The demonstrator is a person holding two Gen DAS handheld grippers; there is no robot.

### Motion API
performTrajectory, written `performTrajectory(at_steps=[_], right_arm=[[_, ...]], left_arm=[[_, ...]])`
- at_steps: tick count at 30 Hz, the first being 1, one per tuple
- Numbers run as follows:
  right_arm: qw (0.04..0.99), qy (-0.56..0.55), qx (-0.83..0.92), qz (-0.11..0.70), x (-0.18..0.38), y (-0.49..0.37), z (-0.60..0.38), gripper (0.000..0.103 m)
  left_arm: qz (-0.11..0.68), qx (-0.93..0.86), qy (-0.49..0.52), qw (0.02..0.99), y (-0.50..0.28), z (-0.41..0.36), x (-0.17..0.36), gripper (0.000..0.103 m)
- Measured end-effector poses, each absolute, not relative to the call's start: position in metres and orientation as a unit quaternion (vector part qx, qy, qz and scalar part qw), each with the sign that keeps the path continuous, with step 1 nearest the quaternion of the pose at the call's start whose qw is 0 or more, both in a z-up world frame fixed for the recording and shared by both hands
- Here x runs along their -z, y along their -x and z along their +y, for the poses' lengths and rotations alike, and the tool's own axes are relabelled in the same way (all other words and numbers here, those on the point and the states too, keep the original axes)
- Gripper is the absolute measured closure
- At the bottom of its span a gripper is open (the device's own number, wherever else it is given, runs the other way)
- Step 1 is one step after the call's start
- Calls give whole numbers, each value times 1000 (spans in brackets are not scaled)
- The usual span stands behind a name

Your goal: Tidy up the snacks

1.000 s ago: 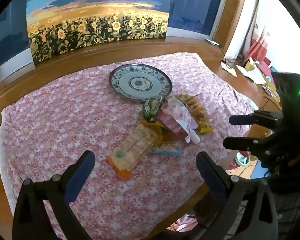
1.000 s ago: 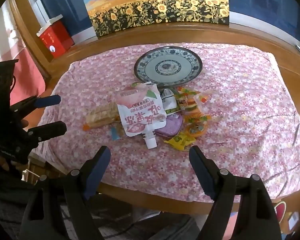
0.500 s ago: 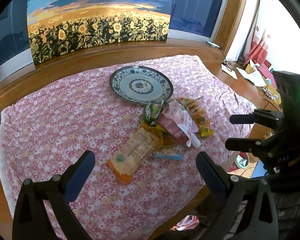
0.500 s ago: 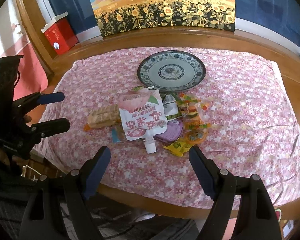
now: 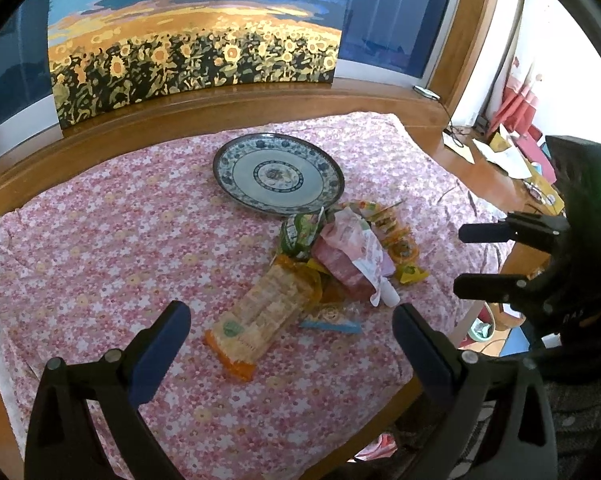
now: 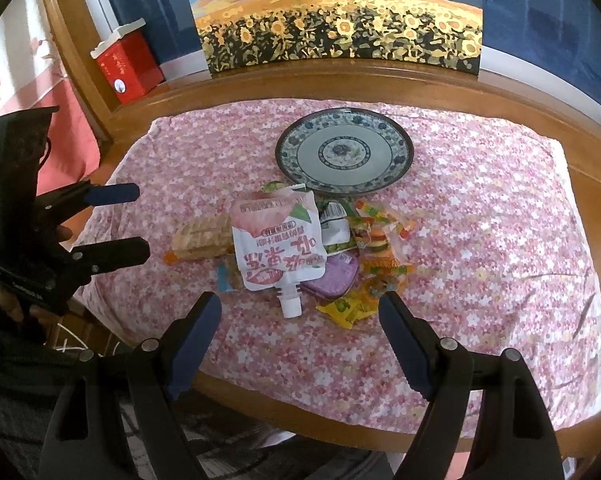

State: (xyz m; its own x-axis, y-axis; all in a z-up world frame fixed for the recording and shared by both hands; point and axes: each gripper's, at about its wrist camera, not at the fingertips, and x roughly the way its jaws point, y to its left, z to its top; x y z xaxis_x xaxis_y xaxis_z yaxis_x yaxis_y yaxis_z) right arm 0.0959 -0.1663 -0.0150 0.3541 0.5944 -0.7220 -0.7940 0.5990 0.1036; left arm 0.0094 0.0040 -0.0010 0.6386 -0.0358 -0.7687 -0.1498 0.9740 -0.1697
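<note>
Presently: white-and-pink spouted drink pouch [image 6: 278,244] tops the snack heap [image 5: 340,264] on the floral-clothed table [image 6: 480,240], just near of the blue-patterned ceramic plate [image 6: 344,152]. Spout points nearward at the right tongs [image 6: 298,320], the closer pair. Left tongs [image 5: 290,334] likewise gape empty.

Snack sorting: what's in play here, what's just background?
Job: spouted drink pouch, cracker pack, purple packet, yellow candy wrapper, blue-patterned plate.
Background: red box, sunflower painting, floral tablecloth.
</note>
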Motion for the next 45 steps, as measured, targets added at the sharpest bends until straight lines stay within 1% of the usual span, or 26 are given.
performTrajectory(at_steps=[26, 36, 45], right_arm=[[810, 134, -425, 380, 18, -106, -155, 20], [802, 150, -435, 381, 19, -102, -152, 20], [801, 145, -432, 387, 19, -102, -154, 20]], left_arm=[[428, -24, 115, 896, -16, 15, 3, 0], [434, -29, 97, 895, -17, 8, 6, 0], [430, -12, 110, 896, -19, 8, 5, 0]])
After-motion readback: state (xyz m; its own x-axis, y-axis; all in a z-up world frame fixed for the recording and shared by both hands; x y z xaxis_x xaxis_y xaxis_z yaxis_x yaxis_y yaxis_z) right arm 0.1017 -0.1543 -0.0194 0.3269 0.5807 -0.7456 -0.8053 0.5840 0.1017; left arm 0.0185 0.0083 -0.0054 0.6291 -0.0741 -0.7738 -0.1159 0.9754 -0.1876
